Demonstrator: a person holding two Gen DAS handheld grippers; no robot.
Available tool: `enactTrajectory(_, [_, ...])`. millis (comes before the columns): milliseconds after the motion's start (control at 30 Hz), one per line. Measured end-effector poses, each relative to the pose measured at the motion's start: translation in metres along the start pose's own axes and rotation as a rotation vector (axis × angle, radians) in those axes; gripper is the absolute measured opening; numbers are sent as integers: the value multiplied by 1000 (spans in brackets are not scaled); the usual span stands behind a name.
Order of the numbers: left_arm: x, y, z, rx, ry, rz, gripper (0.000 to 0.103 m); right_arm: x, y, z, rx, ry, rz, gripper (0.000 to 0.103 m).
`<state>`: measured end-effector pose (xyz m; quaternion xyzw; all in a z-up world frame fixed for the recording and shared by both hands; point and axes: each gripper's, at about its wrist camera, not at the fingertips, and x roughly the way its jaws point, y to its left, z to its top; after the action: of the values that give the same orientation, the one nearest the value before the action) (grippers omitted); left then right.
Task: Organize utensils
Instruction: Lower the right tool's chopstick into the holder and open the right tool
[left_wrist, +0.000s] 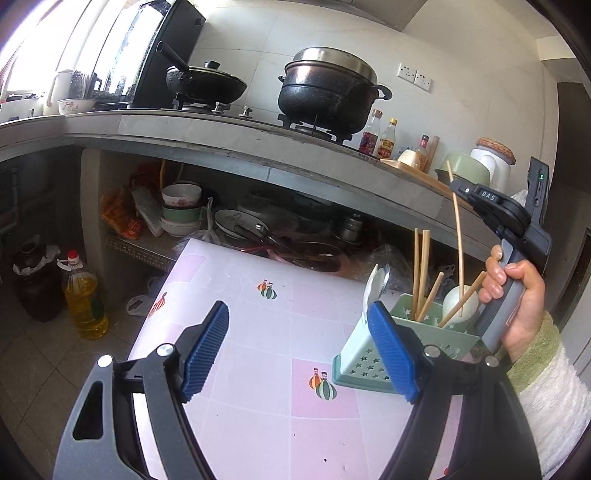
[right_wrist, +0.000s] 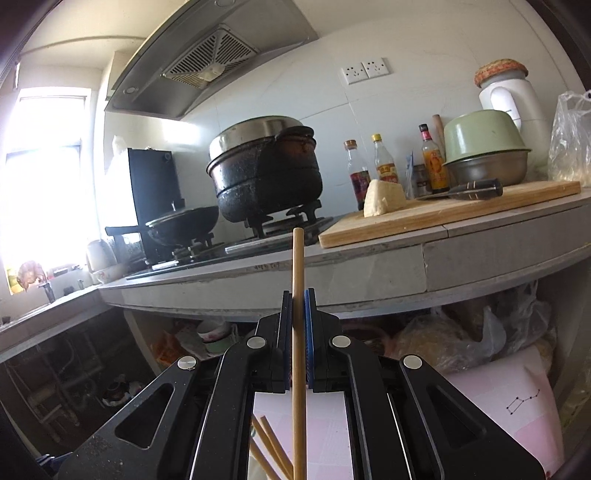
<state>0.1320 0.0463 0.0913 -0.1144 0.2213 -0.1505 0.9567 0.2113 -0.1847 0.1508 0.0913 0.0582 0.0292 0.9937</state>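
Left wrist view: a kitchen with a grey stone counter (left_wrist: 229, 136) carrying a gas hob, a black wok (left_wrist: 207, 83) and a large black pot (left_wrist: 328, 92). Below and in front stands a table (left_wrist: 258, 332) under a pink checked cover. The left tongs (left_wrist: 299, 354) hover over that cover with the blue pads (left_wrist: 205, 350) wide apart and nothing between them. A green utensil holder (left_wrist: 373, 354) stands on the table toward its right edge, just behind the right-hand pad (partly hidden by it). It contains several chopsticks (left_wrist: 421, 273) leaning at different angles, and white spoons (left_wrist: 456, 302). The right tongs (left_wrist: 452, 182) are held above the holder by a hand (left_wrist: 517, 295) in a pale fleece sleeve. They are clamped on a single chopstick (left_wrist: 459, 243), which hangs nearly upright with its lower end down among the contents of the holder.

Right wrist view: the same counter, with an extractor hood (right_wrist: 207, 62) above, the pot, sauce bottles (right_wrist: 384, 166) and a wooden cutting board (right_wrist: 443, 214). The tongs are closed on the chopstick, which stands vertical between the pads and rises above them. Further chopsticks show below, at the bottom edge.
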Motion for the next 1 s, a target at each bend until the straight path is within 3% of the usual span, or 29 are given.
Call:
enactTrajectory(433, [10,-2,0,5,12,-2,75,5,3,-29,-108,60,-56,5])
enactTrajectory(667, [10,-6,-1,7,12,-10,76,-27,-2,-46,-148,94,-64,5])
enactTrajectory(1000, [20,-26,-3,19,48,-36,85,-66,-11,-82,-145,236,-69,8])
